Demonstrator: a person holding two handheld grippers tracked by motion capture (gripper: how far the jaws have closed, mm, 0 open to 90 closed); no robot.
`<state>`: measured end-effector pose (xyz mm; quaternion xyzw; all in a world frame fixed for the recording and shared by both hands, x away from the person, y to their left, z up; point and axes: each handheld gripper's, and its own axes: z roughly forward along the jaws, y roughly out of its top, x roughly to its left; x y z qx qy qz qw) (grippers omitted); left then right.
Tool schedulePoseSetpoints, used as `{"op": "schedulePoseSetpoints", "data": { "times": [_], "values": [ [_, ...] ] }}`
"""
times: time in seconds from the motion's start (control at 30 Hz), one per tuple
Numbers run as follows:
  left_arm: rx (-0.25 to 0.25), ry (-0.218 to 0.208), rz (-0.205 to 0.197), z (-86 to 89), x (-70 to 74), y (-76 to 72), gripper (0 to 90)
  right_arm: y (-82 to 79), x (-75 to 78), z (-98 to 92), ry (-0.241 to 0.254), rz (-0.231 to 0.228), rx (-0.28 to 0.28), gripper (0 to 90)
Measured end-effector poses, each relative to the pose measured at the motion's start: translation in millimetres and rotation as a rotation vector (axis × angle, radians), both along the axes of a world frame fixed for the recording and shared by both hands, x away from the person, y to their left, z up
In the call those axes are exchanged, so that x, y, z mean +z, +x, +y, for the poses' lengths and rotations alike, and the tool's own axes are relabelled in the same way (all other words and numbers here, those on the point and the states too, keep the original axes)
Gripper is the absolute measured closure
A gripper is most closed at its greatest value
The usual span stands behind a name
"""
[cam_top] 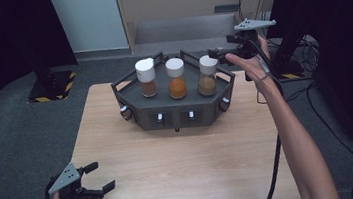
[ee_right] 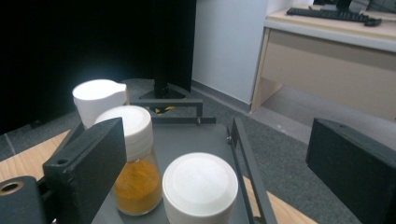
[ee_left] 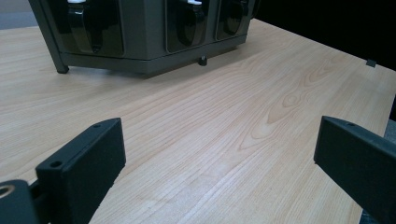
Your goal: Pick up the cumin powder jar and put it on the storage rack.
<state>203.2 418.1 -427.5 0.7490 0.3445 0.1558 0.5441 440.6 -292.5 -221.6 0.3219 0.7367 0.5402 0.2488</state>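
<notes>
Right gripper (cam_top: 215, 53) hovering released, jaws spread, just beside right jar (cam_top: 207, 76) at rack's (cam_top: 176, 110) right end, nothing gripped. Middle jar (cam_top: 176, 78) and left jar (cam_top: 146, 77) standing alongside. Left gripper (cam_top: 98, 178) resting open at table's (cam_top: 182, 164) near-left corner. Grey carpet, desk behind.

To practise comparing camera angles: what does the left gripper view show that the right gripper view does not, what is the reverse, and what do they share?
Left gripper view alone: the bare wooden table and the rack's front face with its dark recesses. Right gripper view alone: three white-capped spice jars from above, the nearest cap, and a desk with a keyboard behind. Both: the dark rack and a pair of open black jaws.
</notes>
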Motion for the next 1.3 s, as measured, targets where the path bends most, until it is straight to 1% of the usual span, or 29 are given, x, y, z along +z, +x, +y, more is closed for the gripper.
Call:
{"op": "schedulePoseSetpoints", "data": {
  "times": [0.13, 0.23, 0.33, 0.5, 0.63, 0.7, 0.8, 0.9, 0.97, 1.1, 1.3],
  "values": [
    [-0.002, 0.001, 0.0, -0.2, 0.1, 0.1, 0.8, -5.8, 7.4, -4.0, 0.015, -0.024, 0.008, 5.4],
    [-0.002, 0.001, 0.001, -0.1, 0.2, 0.1, 0.9, -9.3, 10.3, -4.9, 0.017, -0.028, 0.011, 5.3],
    [-0.002, 0.0, 0.001, 0.0, 0.2, -0.1, 0.9, -13.2, 11.8, -7.3, 0.024, -0.025, 0.026, 4.9],
    [-0.004, 0.001, 0.001, -0.3, 0.3, 0.1, 0.9, -27.8, 8.5, -12.4, 0.011, -0.045, 0.056, 5.3],
    [-0.008, 0.004, 0.002, -1.3, 0.6, 0.5, 0.9, -41.9, 2.1, -20.4, 0.031, -0.065, 0.083, 5.5],
    [-0.008, 0.005, 0.002, -1.6, 0.7, 0.4, 0.9, -50.6, -1.1, -24.5, 0.035, -0.09, 0.097, 5.4],
    [-0.004, 0.003, -0.002, -1.6, 0.7, -0.5, 0.9, -60.5, -5.0, -30.0, 0.051, -0.109, 0.118, 4.8],
    [-0.001, 0.0, -0.004, -1.3, 0.5, -1.6, 0.9, -74.1, -11.8, -36.2, 0.064, -0.14, 0.135, 4.6],
    [-0.001, 0.0, -0.003, -1.2, 0.5, -1.6, 0.9, -81.7, -15.7, -39.1, 0.066, -0.156, 0.136, 4.1],
    [-0.002, 0.002, -0.001, -1.7, 0.5, -1.2, 0.9, -97.3, -25.3, -47.2, 0.079, -0.17, 0.144, 3.7],
    [0.003, -0.003, -0.004, -1.6, 0.1, -2.1, 0.9, -120.7, -42.5, -58.2, 0.077, -0.191, 0.15, 2.7]
  ]
}}
